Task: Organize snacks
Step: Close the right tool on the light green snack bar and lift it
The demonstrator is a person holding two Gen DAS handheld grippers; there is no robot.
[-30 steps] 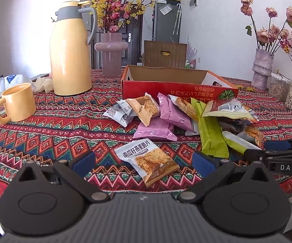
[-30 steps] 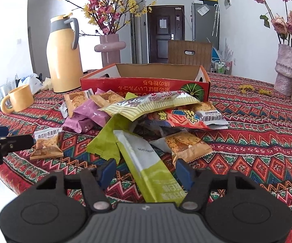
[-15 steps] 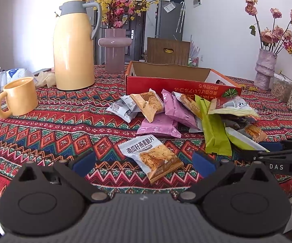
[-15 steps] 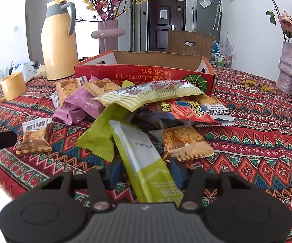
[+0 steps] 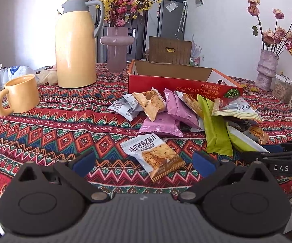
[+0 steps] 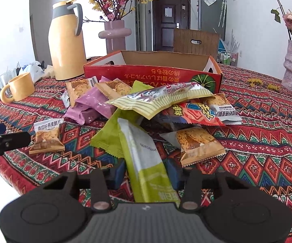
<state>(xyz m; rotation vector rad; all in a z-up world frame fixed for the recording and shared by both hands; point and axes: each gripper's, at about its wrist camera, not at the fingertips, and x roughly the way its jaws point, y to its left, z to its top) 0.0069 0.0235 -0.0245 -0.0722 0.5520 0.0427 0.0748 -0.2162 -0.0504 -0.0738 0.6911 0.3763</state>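
A heap of snack packets [image 5: 186, 113] lies on the patterned cloth in front of an open red cardboard box [image 6: 152, 75]. My right gripper [image 6: 146, 172] is closing on a white and green snack bar [image 6: 144, 154] at the near edge of the heap; its blue pads [image 6: 117, 173] touch the bar's long edges. My left gripper [image 5: 144, 162] is open and low over the cloth. A single oat crisp packet [image 5: 153, 156] lies flat between its fingertips, untouched. The right gripper's tip [image 5: 277, 158] shows at the right of the left wrist view.
A yellow thermos jug [image 5: 75, 44], a yellow mug [image 5: 20, 95] and a pink vase [image 5: 116, 48] stand at the back left. Two more vases [image 5: 267, 70] stand at the far right. The table's near edge runs just under both grippers.
The right gripper's jaws have narrowed from well apart to touching the white and green bar on both sides. The left gripper has kept its place and stayed open.
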